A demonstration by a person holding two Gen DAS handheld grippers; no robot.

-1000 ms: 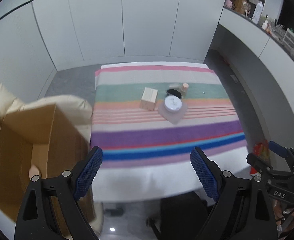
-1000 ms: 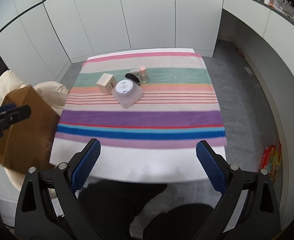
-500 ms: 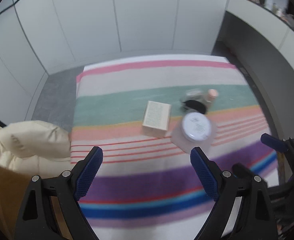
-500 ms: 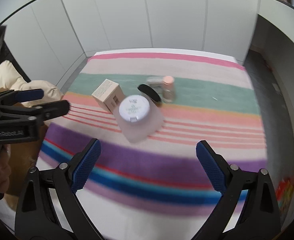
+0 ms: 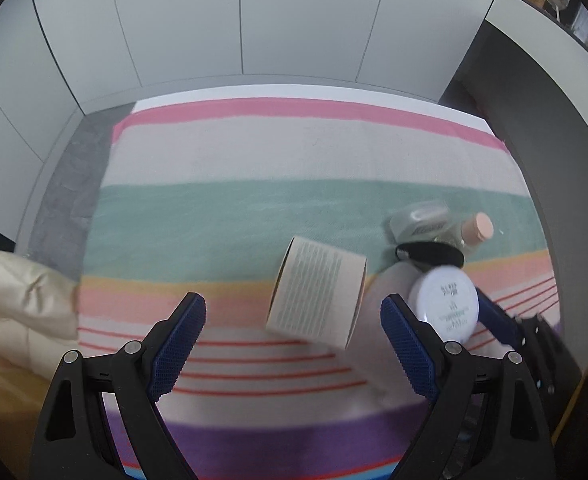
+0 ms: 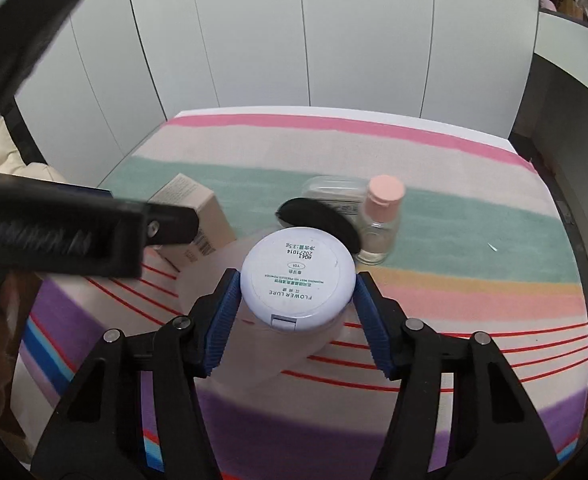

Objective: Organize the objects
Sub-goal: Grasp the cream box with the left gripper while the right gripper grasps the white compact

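- Right gripper (image 6: 296,300) is straddling the compact (image 6: 297,272); its jaws have just been closing and the blue pads (image 6: 223,320) are sitting at both sides of the round white lid, looking pressed on it.
- Compact is lying on a frosted pouch (image 6: 253,356), which is resting on the striped cloth (image 6: 454,280) covering the bench.
- Lid is facing up, green print showing, latch tab pointing toward the camera.
- Left gripper (image 5: 294,320) is hovering with jaws spread wide, pinching nothing; the box (image 5: 318,290) is showing between its pads in the left wrist view, whether they reach it cannot be told.
- Box is tan, standing tilted in that view, printed face up, just left of the compact (image 5: 444,300).
- In the right wrist view the left gripper's black arm is crossing in from the left, blurred, covering part of the box (image 6: 197,216).
- Black oval item (image 6: 322,218) is lying just behind the compact, touching or nearly so; cannot tell which.
- Clear bottle (image 6: 378,224) with a pink cap is standing upright right of the black item.
- Clear case (image 6: 332,192) is lying behind the black item, beside the bottle.
- Cream cushion (image 5: 21,292) is sitting off the bench's left edge.
- White panel wall (image 5: 253,20) is running behind the bench.
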